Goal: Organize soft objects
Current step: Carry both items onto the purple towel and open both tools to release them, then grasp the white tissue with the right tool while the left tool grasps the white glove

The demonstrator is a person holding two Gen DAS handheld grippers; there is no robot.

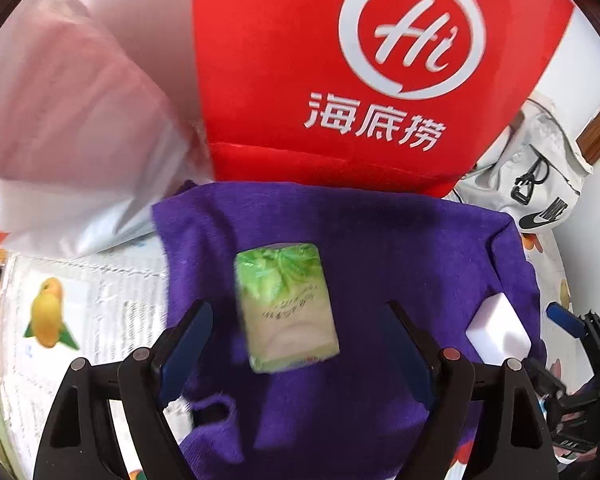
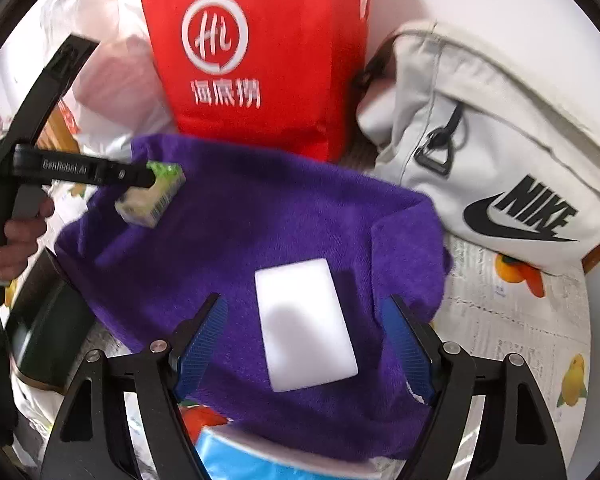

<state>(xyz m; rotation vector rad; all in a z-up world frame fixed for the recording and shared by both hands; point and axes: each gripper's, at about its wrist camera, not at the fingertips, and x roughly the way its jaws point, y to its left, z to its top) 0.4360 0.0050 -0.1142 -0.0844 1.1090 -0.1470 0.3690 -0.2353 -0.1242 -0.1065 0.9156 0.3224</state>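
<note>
A purple towel [image 1: 360, 248] [image 2: 260, 220] lies spread on the table. A green tissue pack [image 1: 286, 306] [image 2: 152, 196] lies on its left part. A white sponge block [image 2: 306, 322] [image 1: 498, 330] lies on its right part. My left gripper [image 1: 300, 320] is open, its fingers to either side of the tissue pack; the blur leaves it unclear whether the pack rests on the towel. It shows in the right wrist view [image 2: 140, 178] right at the pack. My right gripper [image 2: 304, 316] is open with the sponge between its fingers, not touching.
A red bag with a white logo [image 1: 340, 80] [image 2: 260, 60] stands behind the towel. A white Nike bag [image 2: 500, 140] [image 1: 540, 184] lies at the right. A pink-white plastic bag [image 1: 80, 120] is at the left. A blue item [image 2: 260, 460] lies near. The tablecloth [image 2: 520, 340] shows fruit prints.
</note>
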